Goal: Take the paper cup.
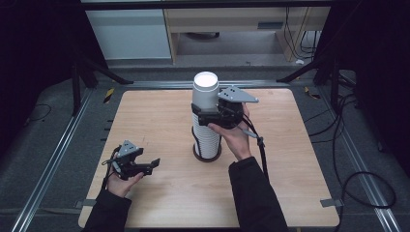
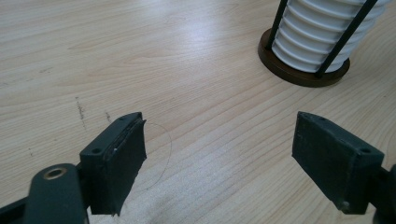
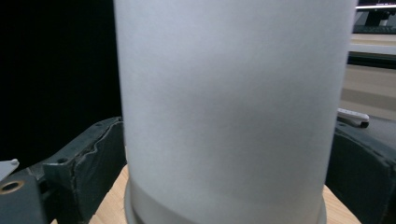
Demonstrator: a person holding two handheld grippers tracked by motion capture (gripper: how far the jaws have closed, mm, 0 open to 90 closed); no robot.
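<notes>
A tall stack of white paper cups (image 1: 207, 137) stands upside down in a holder with a dark round base (image 1: 196, 153) and thin black rods, near the table's middle. My right gripper (image 1: 203, 112) is shut on the top cup (image 1: 205, 89), one jaw on each side of its wall. In the right gripper view the top cup (image 3: 229, 102) sits between the right gripper's (image 3: 229, 154) jaws, with the rim of the cup below showing under it. My left gripper (image 1: 151, 166) rests open at the front left, nothing in it. The left gripper (image 2: 219, 149) view has the cups (image 2: 322, 32) and base (image 2: 303, 77) ahead.
The light wooden table (image 1: 159, 116) has bare wood around the holder. Black frame struts, cables and metal rails run along the table's sides. Pale cabinets stand behind the far edge.
</notes>
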